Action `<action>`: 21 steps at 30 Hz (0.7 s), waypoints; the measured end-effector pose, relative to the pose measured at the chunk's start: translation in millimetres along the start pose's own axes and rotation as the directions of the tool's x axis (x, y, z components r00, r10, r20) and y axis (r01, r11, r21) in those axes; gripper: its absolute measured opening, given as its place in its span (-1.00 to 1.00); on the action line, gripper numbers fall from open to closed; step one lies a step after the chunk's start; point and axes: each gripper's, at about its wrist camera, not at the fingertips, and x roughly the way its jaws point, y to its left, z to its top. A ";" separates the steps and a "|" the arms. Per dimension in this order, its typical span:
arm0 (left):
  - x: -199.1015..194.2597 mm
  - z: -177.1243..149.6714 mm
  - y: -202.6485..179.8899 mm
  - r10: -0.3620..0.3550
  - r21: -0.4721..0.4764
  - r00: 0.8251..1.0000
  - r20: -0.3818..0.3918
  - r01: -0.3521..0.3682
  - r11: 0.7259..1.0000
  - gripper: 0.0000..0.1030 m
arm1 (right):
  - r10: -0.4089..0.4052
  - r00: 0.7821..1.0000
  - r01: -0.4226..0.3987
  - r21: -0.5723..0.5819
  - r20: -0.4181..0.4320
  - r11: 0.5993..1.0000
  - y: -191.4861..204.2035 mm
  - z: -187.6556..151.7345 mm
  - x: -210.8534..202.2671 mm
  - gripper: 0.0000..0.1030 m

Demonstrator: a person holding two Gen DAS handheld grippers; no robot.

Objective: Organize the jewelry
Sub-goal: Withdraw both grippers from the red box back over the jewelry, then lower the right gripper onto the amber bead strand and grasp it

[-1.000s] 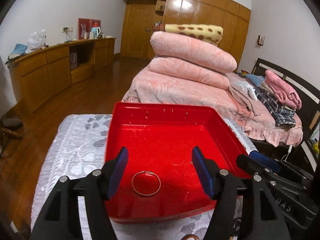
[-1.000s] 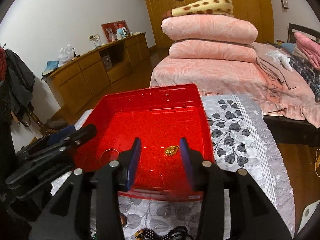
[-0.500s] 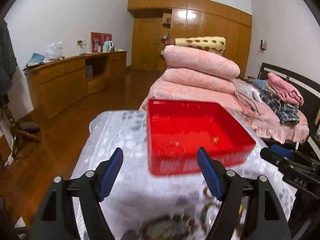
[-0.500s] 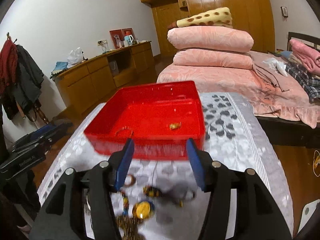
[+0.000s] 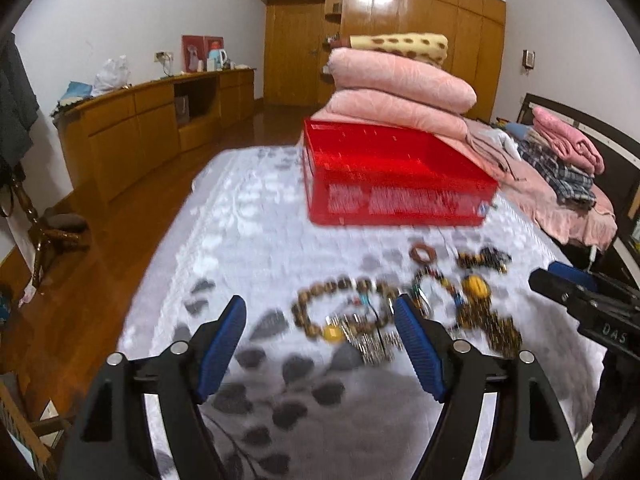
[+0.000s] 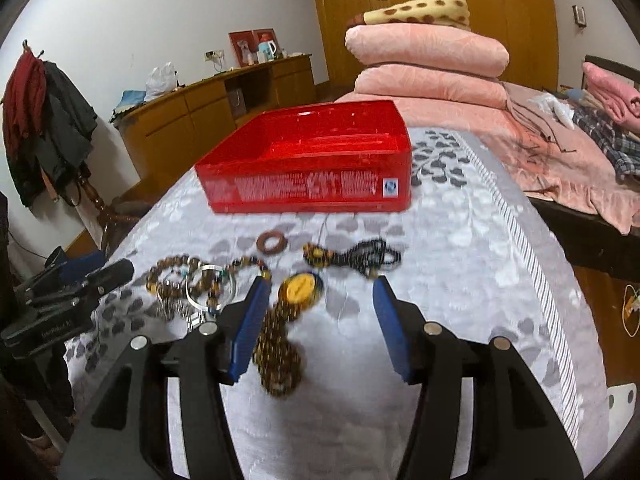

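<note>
Here both claws (image 5: 320,336) (image 6: 318,308) gape wide, empty; red tray's (image 6: 308,188) contents hidden.

One red tray (image 6: 308,188), two folded pink quilts (image 6: 424,48), one brown ring (image 6: 273,242), two tools (image 6: 318,312).

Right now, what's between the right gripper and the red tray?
Right wrist view: yellow pendant, black bead strand and brown ring lie between right gripper and red tray.
</note>
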 end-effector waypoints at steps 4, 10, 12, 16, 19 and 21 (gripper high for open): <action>4.9 -14.4 -6.4 -0.017 0.018 0.999 -0.045 0.018 1.000 0.35 | 0.007 0.999 -0.007 -0.015 -0.031 1.000 5.9 -12.0 3.5 0.03; 8.7 -26.2 -7.2 -0.025 0.003 0.997 -0.074 0.025 1.000 0.25 | 0.012 0.997 -0.015 -0.039 -0.070 0.999 10.5 -23.6 9.3 -0.08; 11.0 -27.3 -5.7 -0.024 -0.009 0.996 -0.083 0.024 1.000 0.23 | 0.015 0.996 -0.019 -0.046 -0.089 0.999 12.8 -26.3 13.2 -0.16; 14.3 -30.4 -4.8 -0.032 -0.024 0.995 -0.097 0.030 0.999 0.21 | 0.025 0.993 -0.032 -0.059 -0.112 0.998 17.9 -29.7 19.0 -0.17; 16.1 -31.2 -4.4 -0.036 -0.026 0.994 -0.101 0.033 0.999 0.21 | 0.029 0.991 -0.038 -0.065 -0.128 0.997 21.0 -28.4 24.6 -0.17; 17.2 -31.2 -4.1 -0.041 -0.031 0.994 -0.104 0.038 0.999 0.21 | 0.030 0.990 -0.041 -0.071 -0.139 0.997 22.7 -27.1 28.6 -0.17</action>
